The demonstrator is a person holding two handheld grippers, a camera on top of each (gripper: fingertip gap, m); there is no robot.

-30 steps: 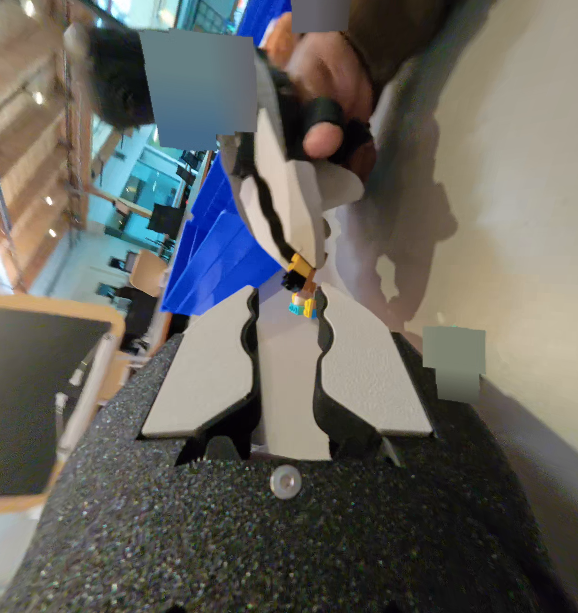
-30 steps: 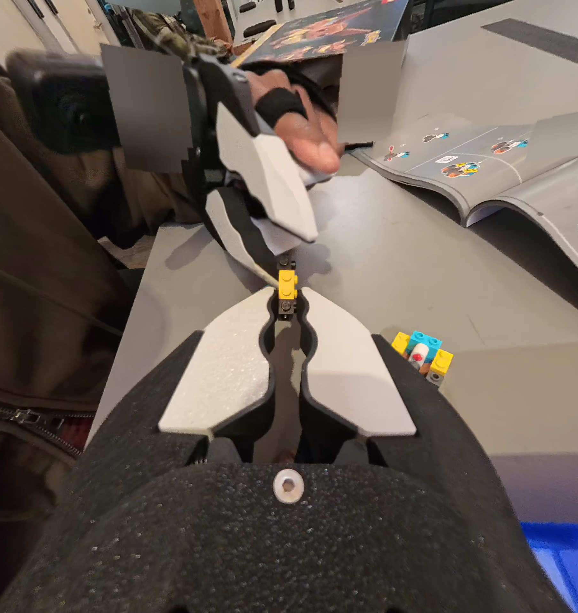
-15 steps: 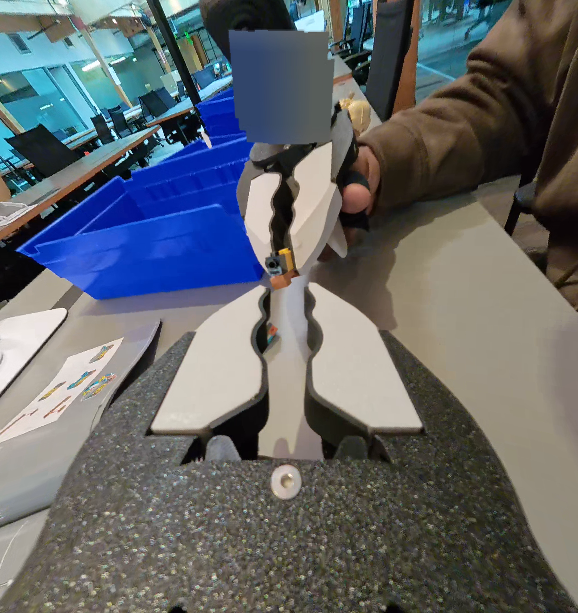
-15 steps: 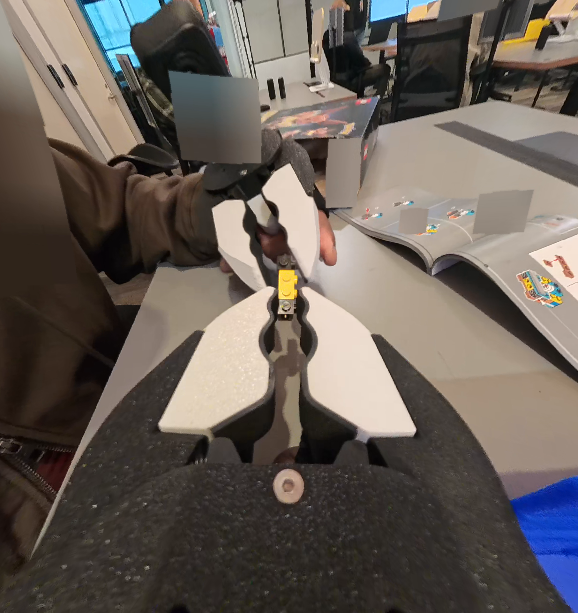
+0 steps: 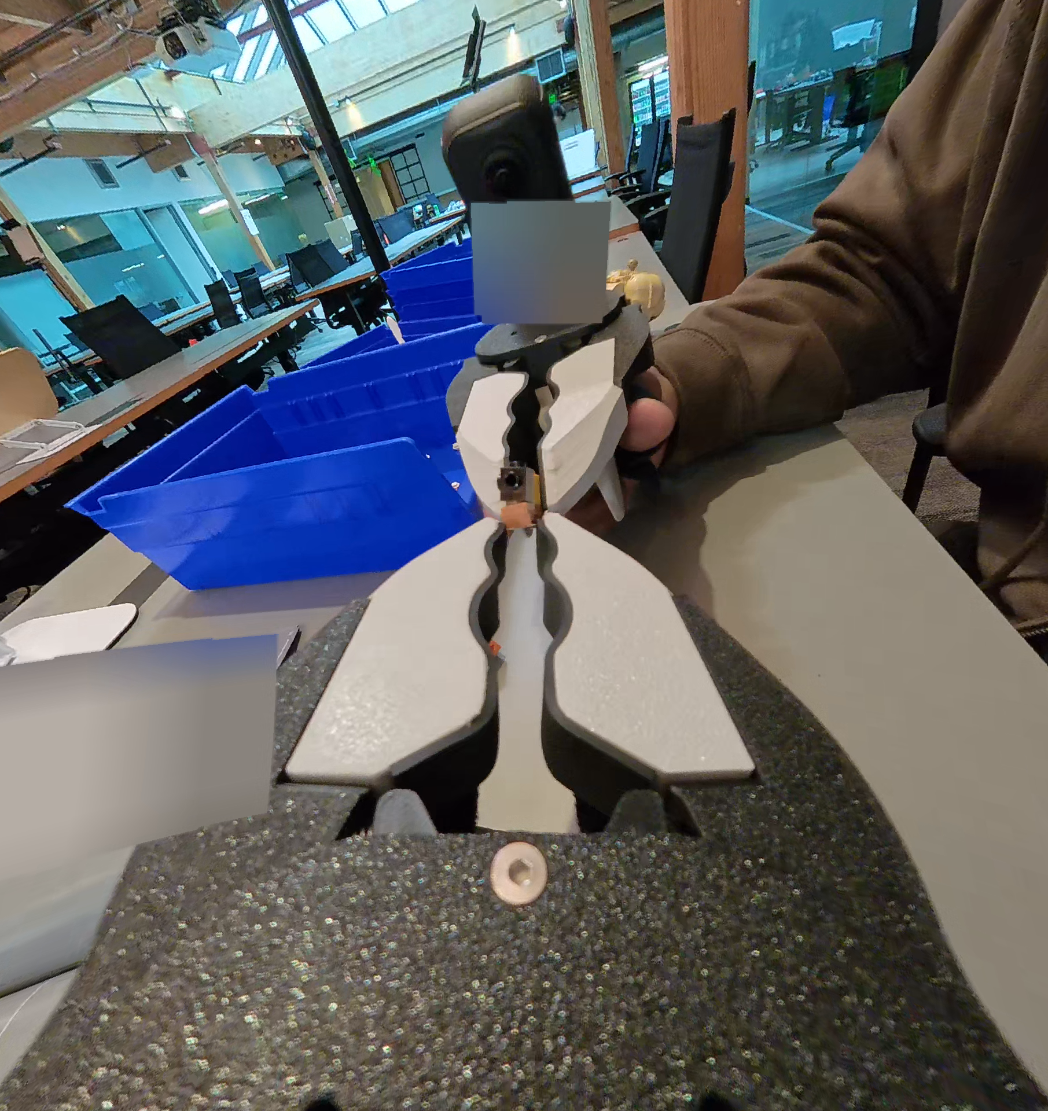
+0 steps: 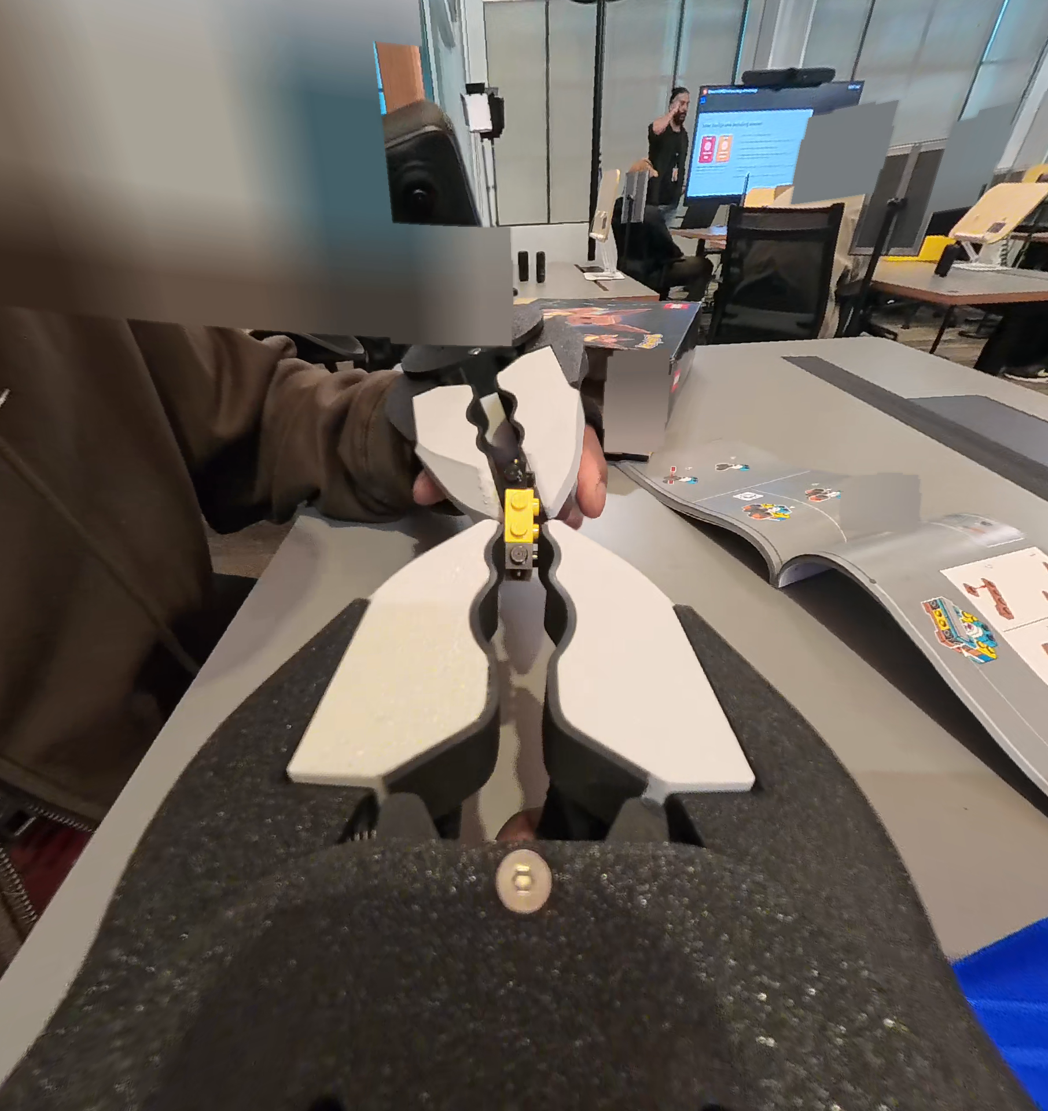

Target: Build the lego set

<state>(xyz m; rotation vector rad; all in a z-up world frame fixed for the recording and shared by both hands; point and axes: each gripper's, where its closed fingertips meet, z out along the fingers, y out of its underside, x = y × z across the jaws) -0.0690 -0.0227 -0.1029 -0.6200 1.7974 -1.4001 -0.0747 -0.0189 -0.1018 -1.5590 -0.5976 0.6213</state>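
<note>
My right gripper (image 6: 520, 532) is shut on a small assembly of a yellow brick (image 6: 521, 511) and a dark grey piece (image 6: 520, 556). My left gripper (image 5: 518, 526) is shut on a small brown piece (image 5: 518, 517). Both are held above the grey table (image 5: 810, 601), tip to tip, with the pieces touching. In the left wrist view the right gripper (image 5: 524, 490) faces me with the black and yellow assembly (image 5: 516, 481) in its tips. In the right wrist view the left gripper (image 6: 512, 499) faces me. A black part (image 6: 514, 472) shows between its fingers.
Blue bins (image 5: 269, 511) stand in a row on the table's far side. An open instruction booklet (image 6: 870, 541) and the set's box (image 6: 629, 336) lie to my right gripper's right. A white tray (image 5: 58, 631) sits at the left. The person's brown sleeves are close by. My two grippers' fingertips are within a few centimetres of each other.
Both grippers have tilted up from facing the table to level, staying tip to tip with their pieces. The small colourful build on the table has left the right wrist view.
</note>
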